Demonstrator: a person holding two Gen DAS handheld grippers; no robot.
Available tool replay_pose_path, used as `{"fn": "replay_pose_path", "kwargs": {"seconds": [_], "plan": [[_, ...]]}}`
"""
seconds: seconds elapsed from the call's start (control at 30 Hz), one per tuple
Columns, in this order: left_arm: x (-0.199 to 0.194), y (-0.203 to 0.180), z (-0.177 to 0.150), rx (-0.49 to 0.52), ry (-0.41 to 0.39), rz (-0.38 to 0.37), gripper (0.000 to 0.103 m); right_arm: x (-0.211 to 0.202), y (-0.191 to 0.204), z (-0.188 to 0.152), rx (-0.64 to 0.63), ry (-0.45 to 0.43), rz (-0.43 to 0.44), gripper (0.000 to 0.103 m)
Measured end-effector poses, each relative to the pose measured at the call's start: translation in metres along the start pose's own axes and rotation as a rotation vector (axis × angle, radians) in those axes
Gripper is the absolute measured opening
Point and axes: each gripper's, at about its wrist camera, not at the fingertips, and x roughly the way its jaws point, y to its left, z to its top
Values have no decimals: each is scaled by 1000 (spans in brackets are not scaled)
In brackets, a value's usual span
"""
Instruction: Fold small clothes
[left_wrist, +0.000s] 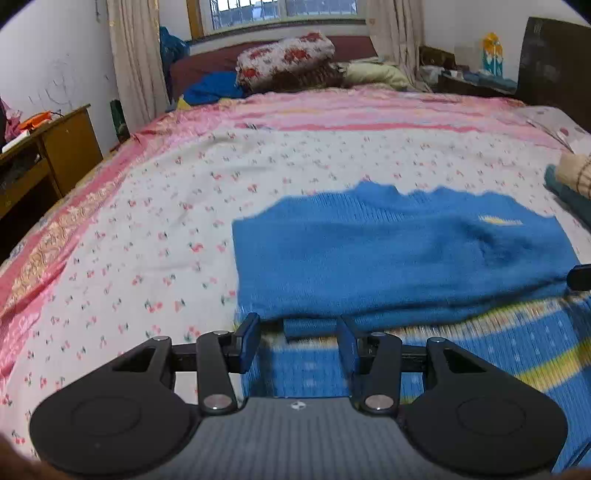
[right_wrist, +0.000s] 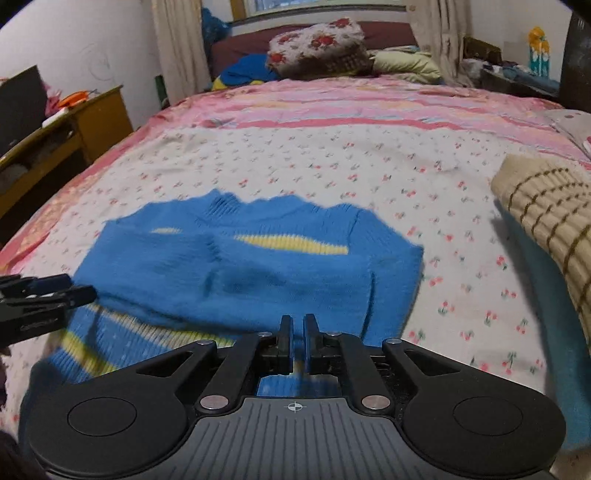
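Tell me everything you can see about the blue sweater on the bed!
The blue knitted sweater with yellow stripes lies on the flowery white bedsheet. It looks like soft ribbed wool. A sleeve is folded across its front, and its scalloped neck edge points toward the far end of the bed. The bottom part shows yellow bands and tiny pale dots. The left gripper is open at its near edge, and the right gripper is nearly closed over the near hem; whether it pinches fabric is unclear.

A bed (left_wrist: 258, 177) with cherry-print sheet carries a blue sweater (left_wrist: 388, 254) and folded clothes (right_wrist: 546, 206).
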Motion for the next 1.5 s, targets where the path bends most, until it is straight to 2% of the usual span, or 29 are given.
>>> {"fn": "replay_pose_path", "kwargs": {"seconds": [0.13,0.3,0.67,1.13,1.5], "plan": [[6,-3,-10,20,62,17,51,-1,4,-10,1,60,-3,9],[-16,-5,-14,35,40,0,51,-24,11,-19,-17,33,28,10],[-54,-10,-36,75,54,-22,51,-60,30,-56,-68,62,54,10],[-81,9,-84,62,168,-55,51,-82,36,-95,-87,106,58,13],[-100,8,-102,141,241,-63,51,-95,24,-120,-60,164,51,16]]}}
